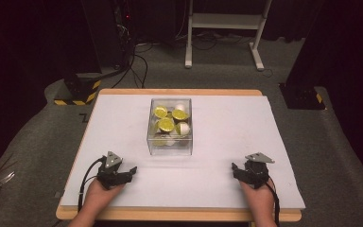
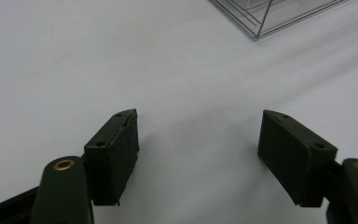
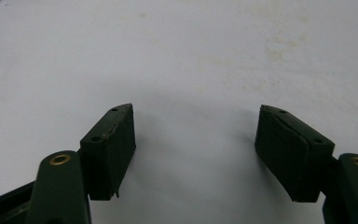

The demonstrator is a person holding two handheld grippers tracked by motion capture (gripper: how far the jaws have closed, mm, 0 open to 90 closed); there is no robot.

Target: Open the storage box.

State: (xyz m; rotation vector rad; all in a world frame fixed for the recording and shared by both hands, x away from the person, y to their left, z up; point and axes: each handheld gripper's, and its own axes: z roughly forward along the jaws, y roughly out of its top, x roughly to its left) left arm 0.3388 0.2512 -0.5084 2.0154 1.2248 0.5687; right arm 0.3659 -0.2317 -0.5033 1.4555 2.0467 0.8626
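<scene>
Sitting at the counter's middle, slightly toward twelve o'clock, the box (image 1: 169,126) is the nearest thing to both grippers and, I judge, what the work will turn on. It is a clear, square-walled container, so its load reads straight through the sides: a loose heap of small capsules (image 1: 166,125), most showing yellow-green foil tops, a few showing white bodies, tumbled at all angles rather than stacked. Whether a lid covers it I cannot tell. One lower corner of the box (image 2: 261,18) shows at one o'clock in the left gripper view.

From the box, the left gripper (image 1: 131,171) lies at about seven o'clock and the right gripper (image 1: 234,169) at about five, each well apart from it and resting low over the white counter (image 1: 227,118) near the person's edge. Placed this way, one on each side, they look like a ready stance that leaves the approach to the box free from both flanks.

Both grippers have their jaws spread wide with nothing between them; in each gripper view only bare counter lies past the black pads (image 2: 116,154). The right gripper view has faint yellowish stains (image 3: 275,53) on the surface ahead.
</scene>
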